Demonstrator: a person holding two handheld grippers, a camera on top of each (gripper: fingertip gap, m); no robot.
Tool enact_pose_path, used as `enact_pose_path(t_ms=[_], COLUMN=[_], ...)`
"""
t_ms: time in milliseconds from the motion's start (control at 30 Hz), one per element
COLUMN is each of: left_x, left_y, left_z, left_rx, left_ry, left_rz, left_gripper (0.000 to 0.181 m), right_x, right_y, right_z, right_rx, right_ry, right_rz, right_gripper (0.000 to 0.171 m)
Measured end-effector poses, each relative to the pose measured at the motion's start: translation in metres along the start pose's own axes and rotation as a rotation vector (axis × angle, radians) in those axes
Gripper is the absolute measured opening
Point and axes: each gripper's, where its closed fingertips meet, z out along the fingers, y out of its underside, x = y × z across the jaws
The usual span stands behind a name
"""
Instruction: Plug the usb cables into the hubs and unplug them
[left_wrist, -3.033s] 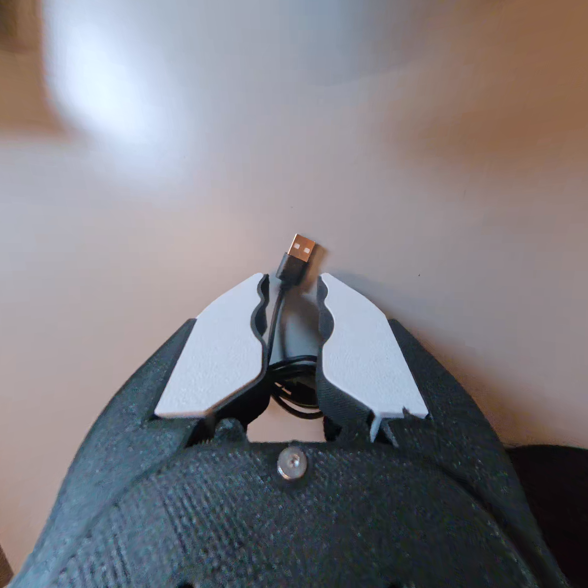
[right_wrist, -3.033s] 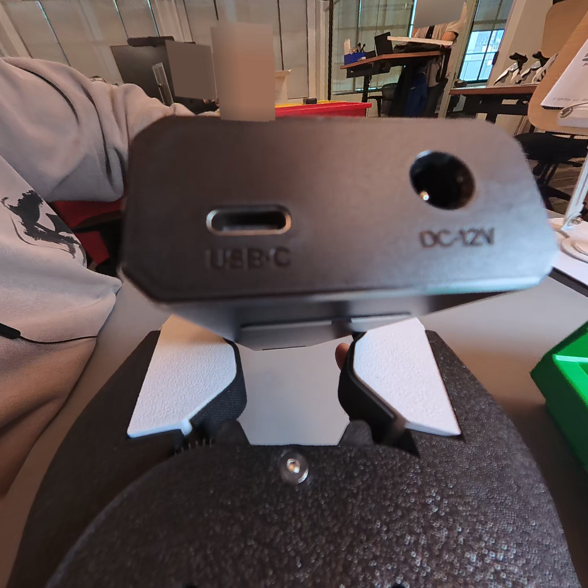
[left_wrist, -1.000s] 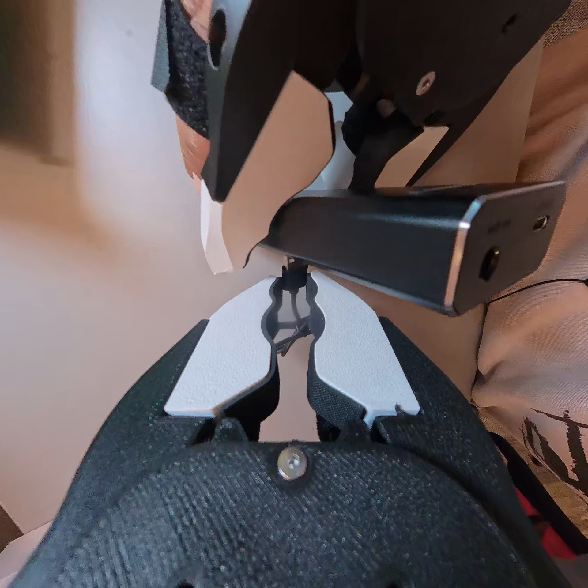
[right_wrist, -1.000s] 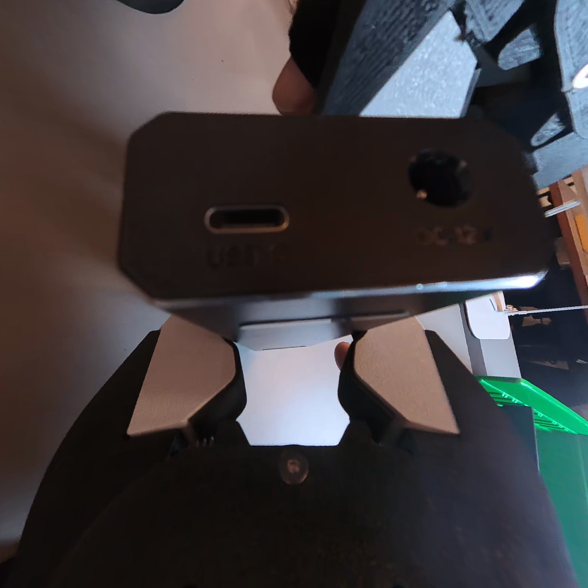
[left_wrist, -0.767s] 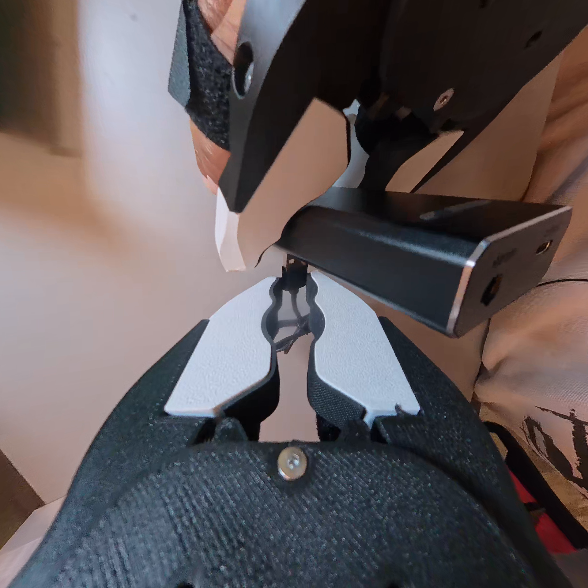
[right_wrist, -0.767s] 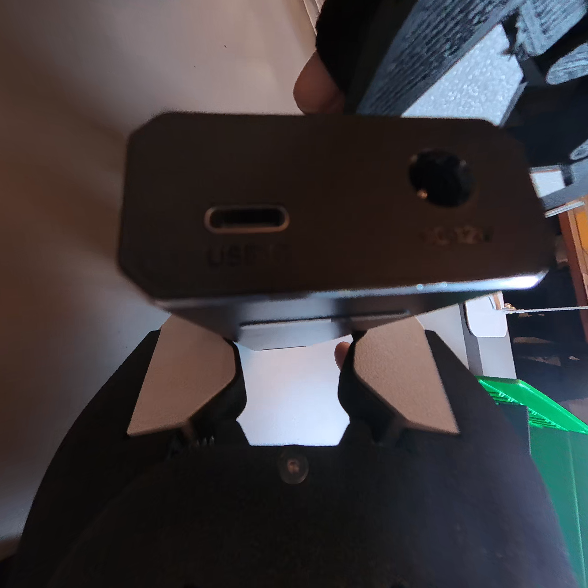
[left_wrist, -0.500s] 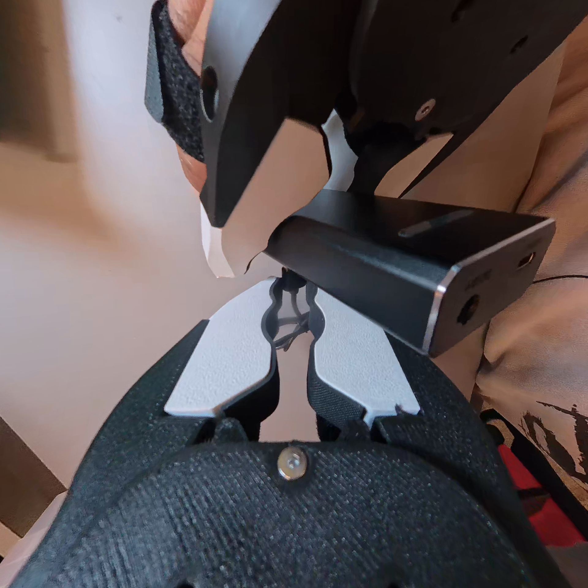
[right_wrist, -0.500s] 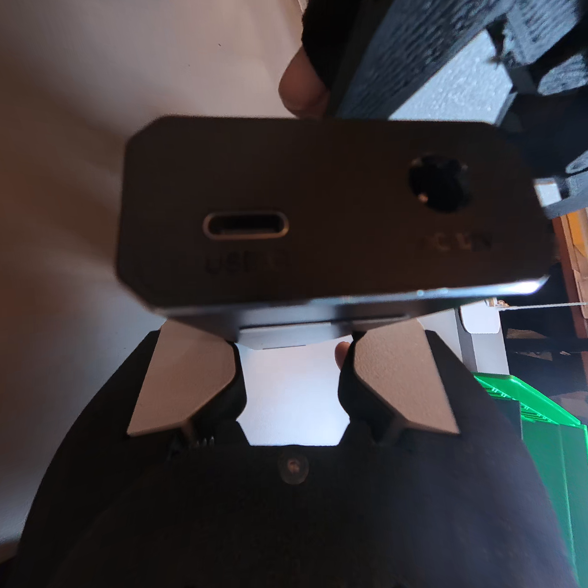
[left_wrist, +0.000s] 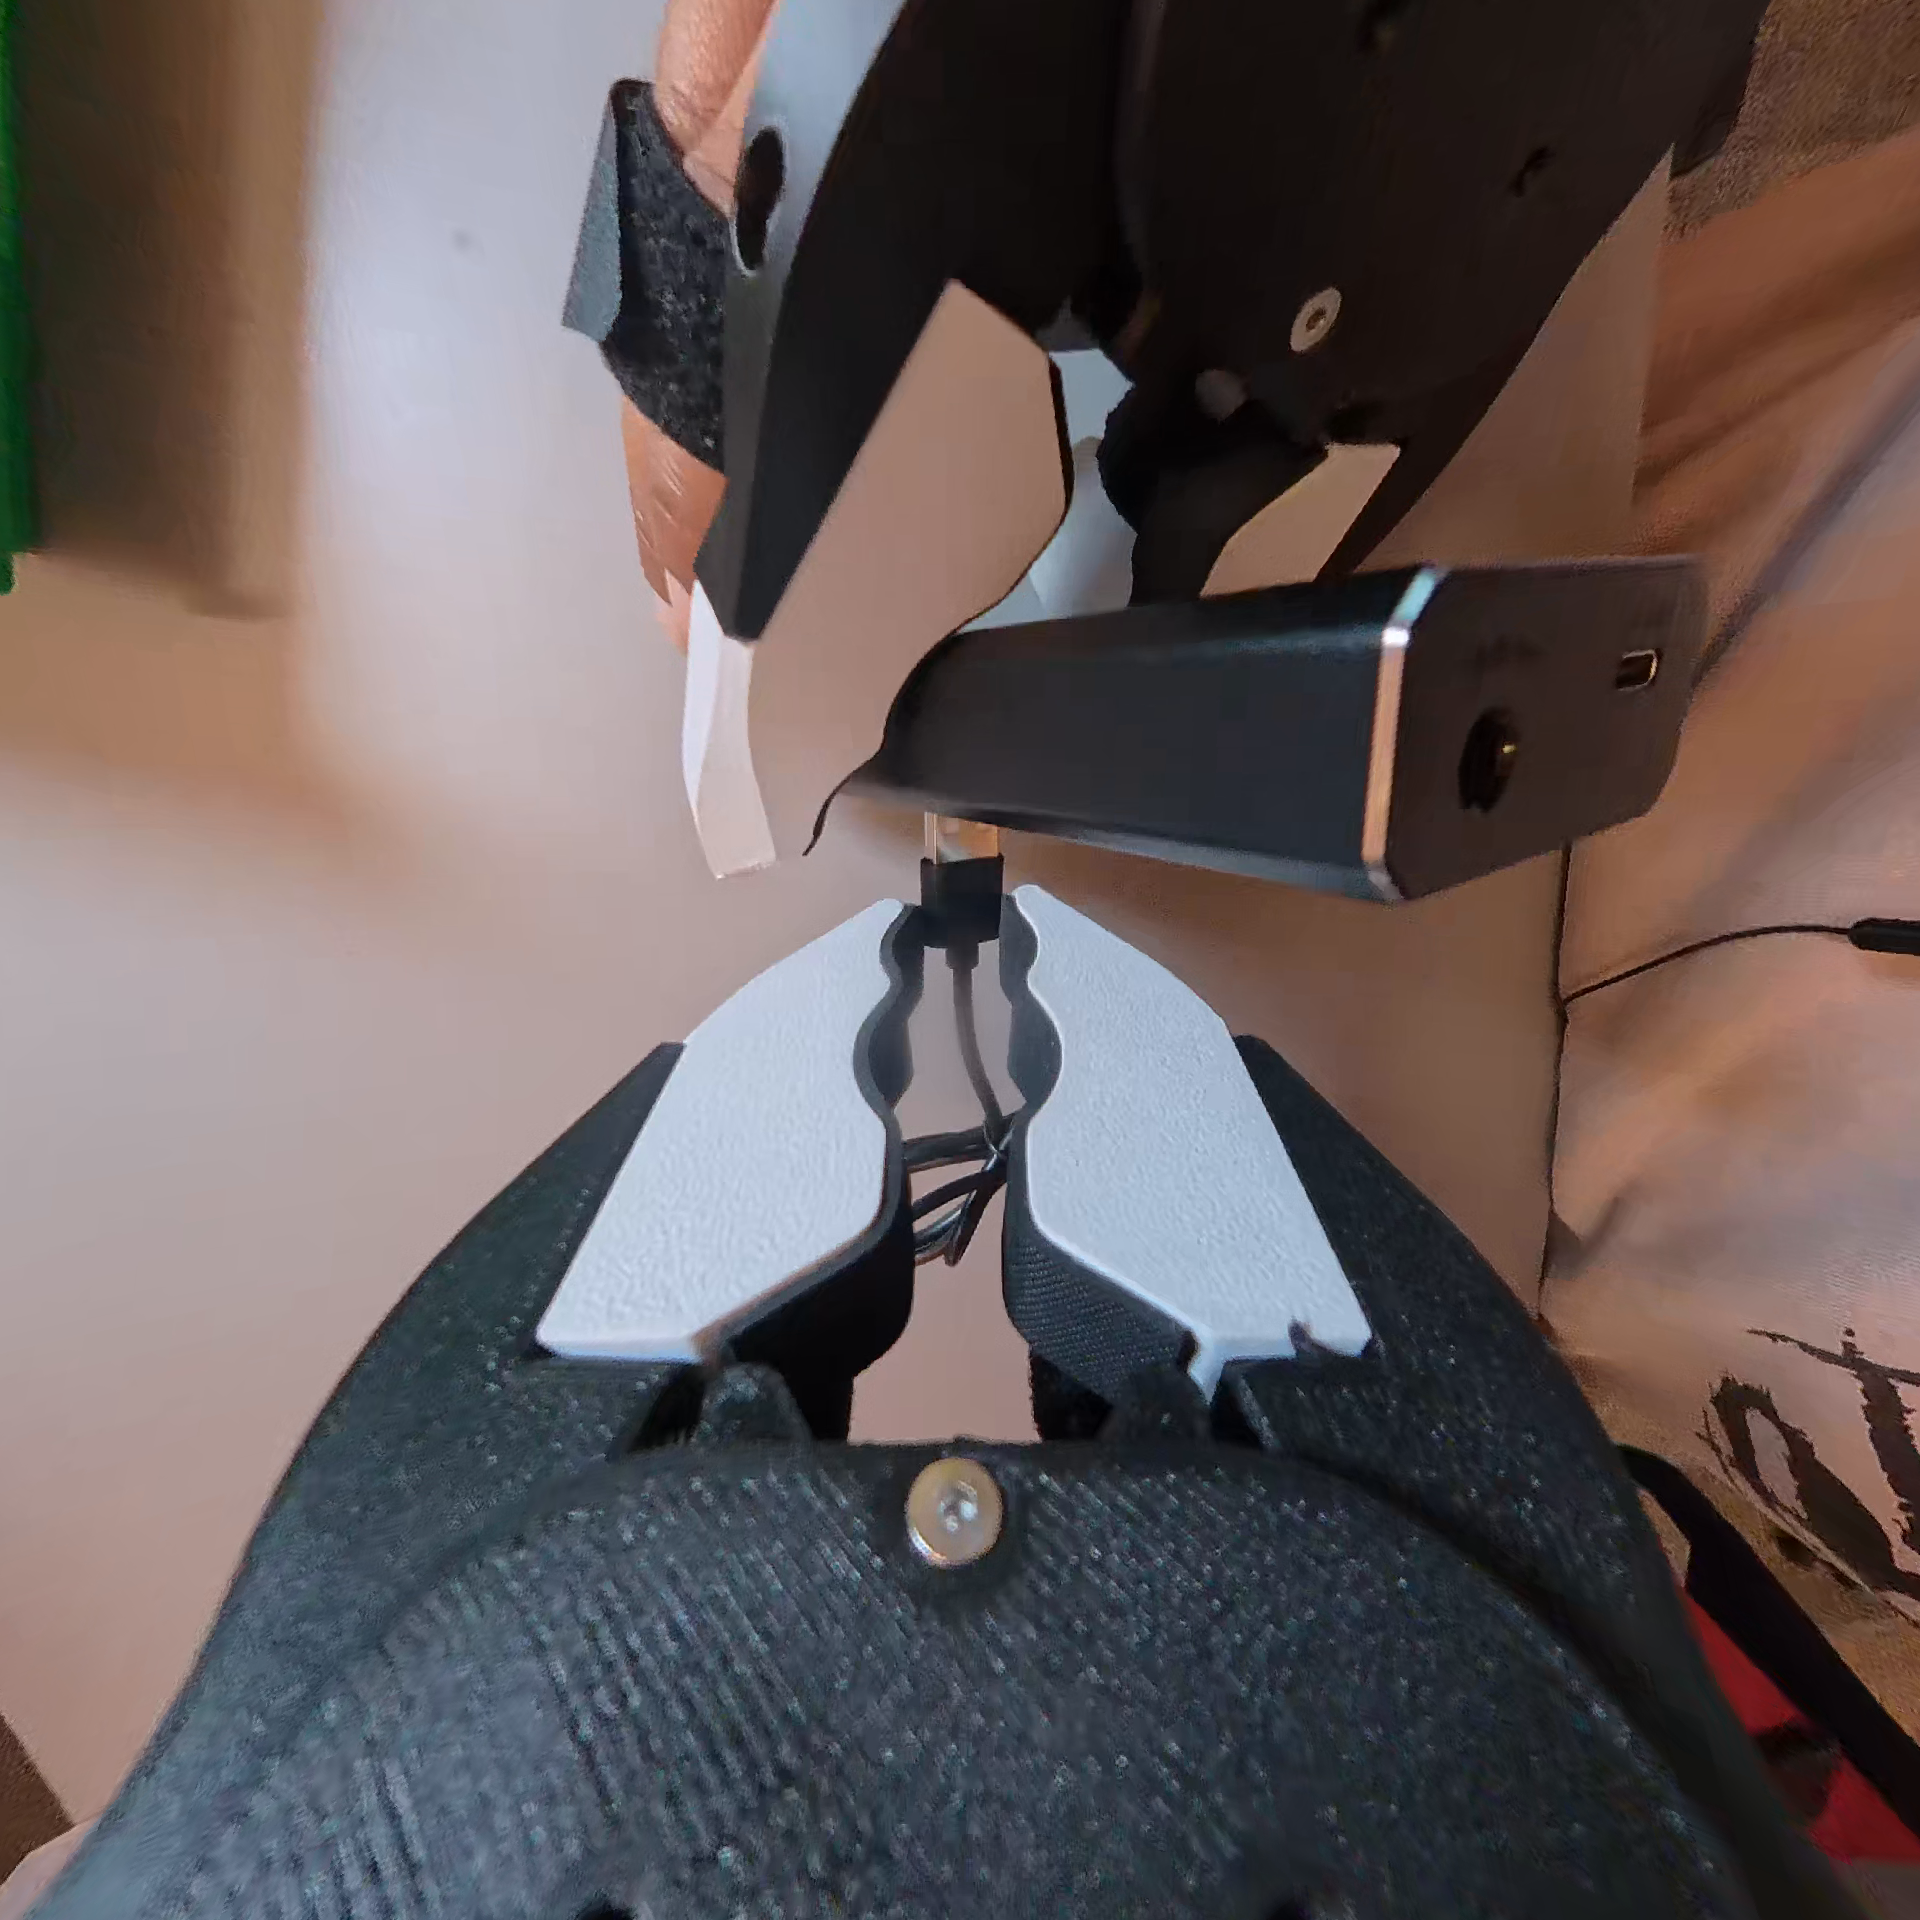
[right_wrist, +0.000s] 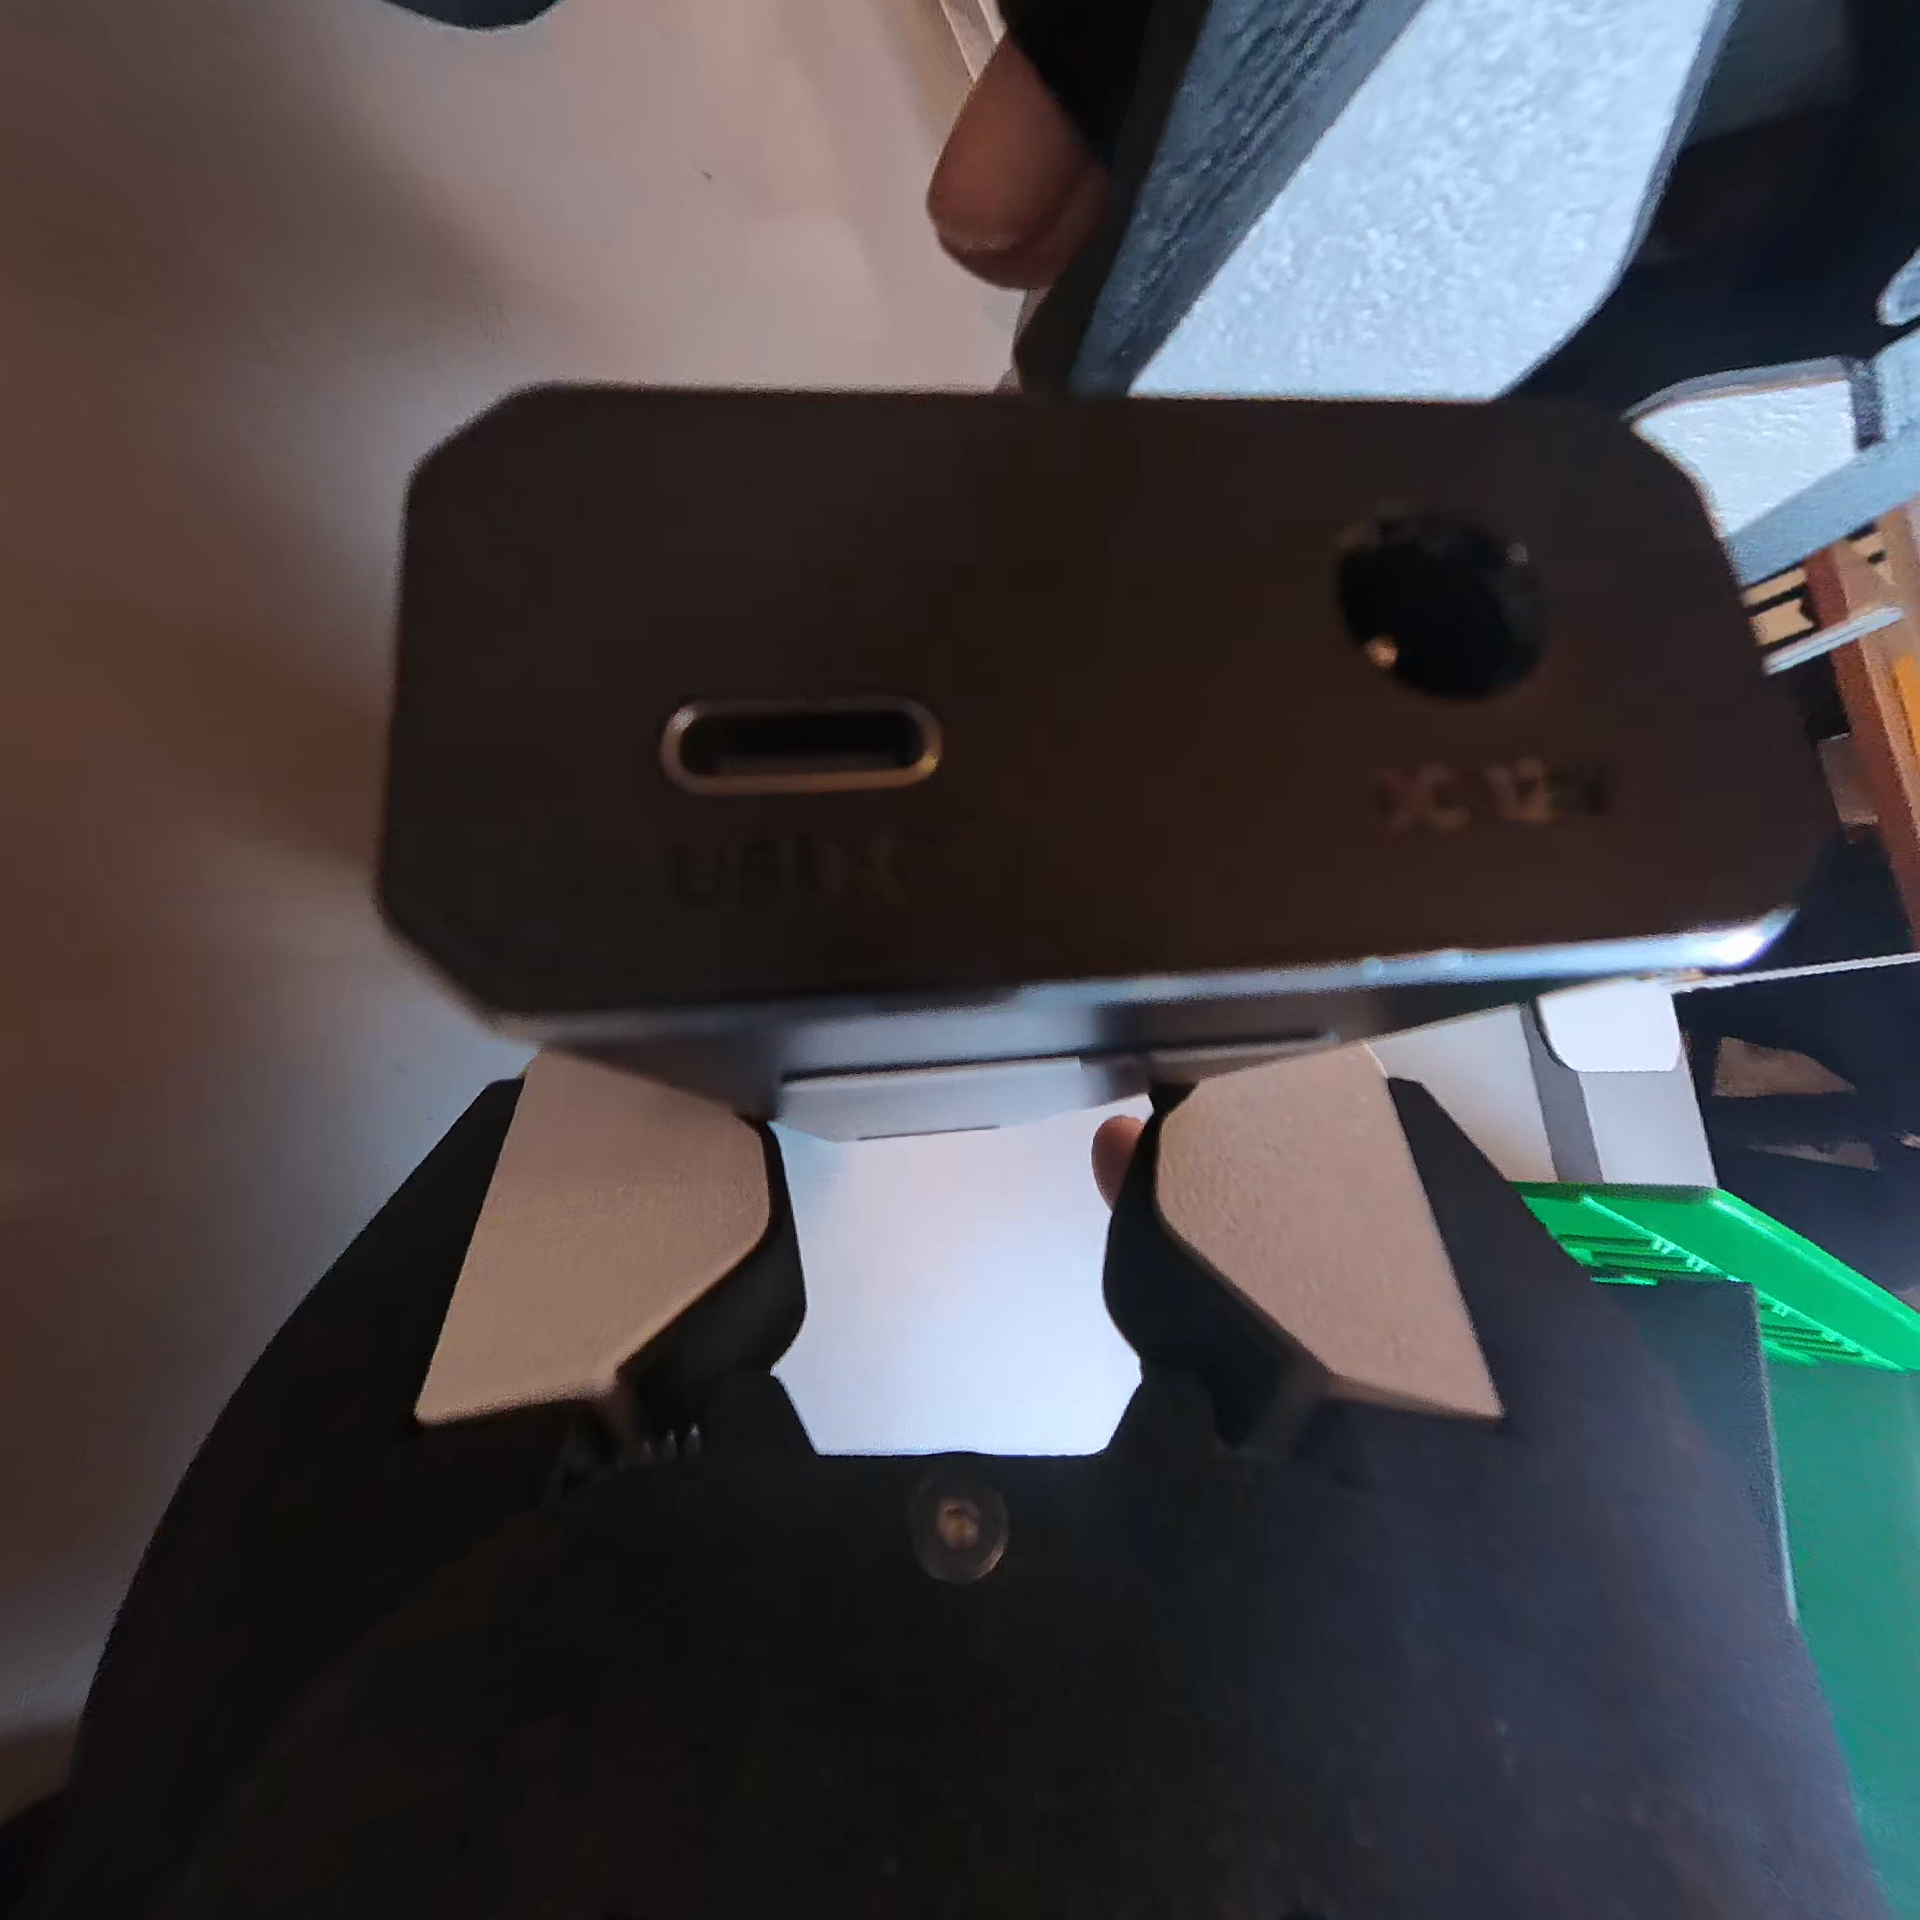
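The long dark metal hub (left_wrist: 1195, 727) is the landmark. Just below it, the small black plug (left_wrist: 958, 885) of the thin black cable (left_wrist: 971, 1049) sits between the left tool (left_wrist: 956, 925) tips. Above the hub is the right tool (left_wrist: 1174, 499), holding it.

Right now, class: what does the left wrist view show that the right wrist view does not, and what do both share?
Only the left wrist view shows the left tool shut on the black plug, whose metal tip meets the hub's long side, with the cable trailing between the fingers. Only the right wrist view shows the right tool's fingers under the hub and a green crate. Both show the hub's end face with its oval port and round socket.
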Motion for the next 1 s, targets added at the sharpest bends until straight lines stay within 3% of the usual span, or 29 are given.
enact_pose_path(t_ms=[433, 867, 1000], left_x=[0.005, 0.014, 0.012], left_y=[0.002, -0.008, -0.013], left_z=[0.002, -0.004, -0.022], left_rx=[-0.072, 0.077, 0.26], left_ry=[0.023, 0.083, 0.082], left_rz=[0.013, 0.011, 0.011], left_gripper=[0.013, 0.012, 0.013], right_x=[-0.006, -0.009, 0.002], right_y=[-0.006, -0.015, -0.026], right_z=[0.001, 0.002, -0.007], right_rx=[0.024, 0.062, 0.141], right_ry=[-0.023, -0.004, 0.012], right_rz=[0.004, -0.026, 0.038], right_gripper=[0.071, 0.071, 0.071])
